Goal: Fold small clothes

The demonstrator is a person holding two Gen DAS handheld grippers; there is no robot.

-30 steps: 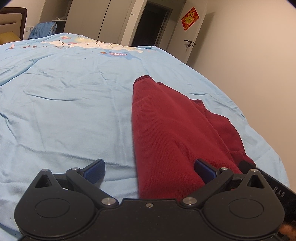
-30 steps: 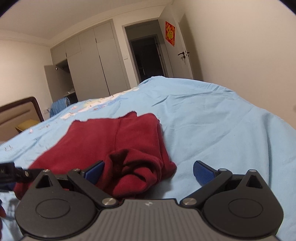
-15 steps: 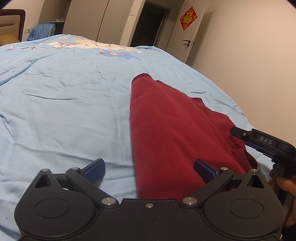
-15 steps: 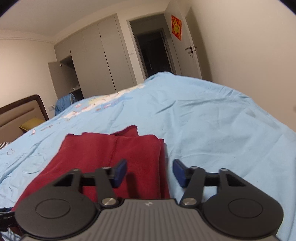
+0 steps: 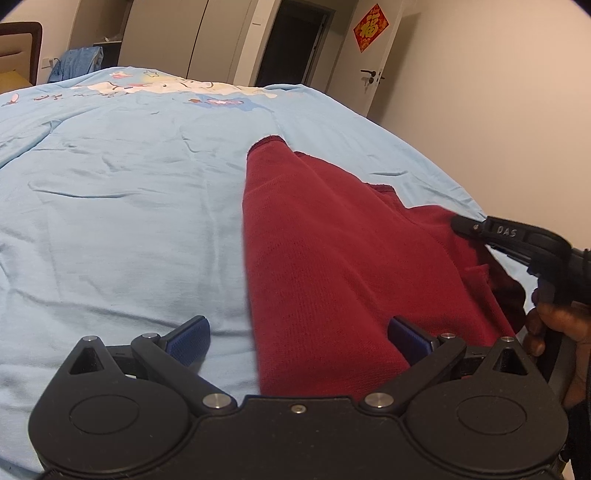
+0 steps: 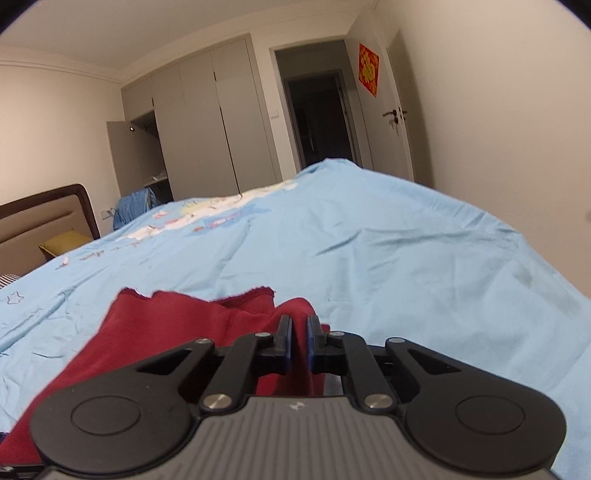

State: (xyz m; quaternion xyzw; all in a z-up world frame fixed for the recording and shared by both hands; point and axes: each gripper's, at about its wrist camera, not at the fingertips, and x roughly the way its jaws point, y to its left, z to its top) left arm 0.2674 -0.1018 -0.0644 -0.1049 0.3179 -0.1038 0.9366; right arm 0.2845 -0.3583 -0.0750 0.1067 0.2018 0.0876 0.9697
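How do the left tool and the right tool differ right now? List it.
The left tool stands wide open; the right tool is shut on the red garment. The left tool holds nothing, its pads straddling the garment's near left edge; the right tool pinches a raised fold at the garment's right side. Both have blue pads.

Lettering "DAS" is read on the right gripper (image 5: 458,224) body. A gold character 福 is printed on the red diamond door sign (image 5: 371,27).

We see a dark red garment (image 5: 332,258) on a light blue bedsheet (image 5: 129,221) with cartoon prints; black grippers carry blue finger pads (image 5: 188,334).
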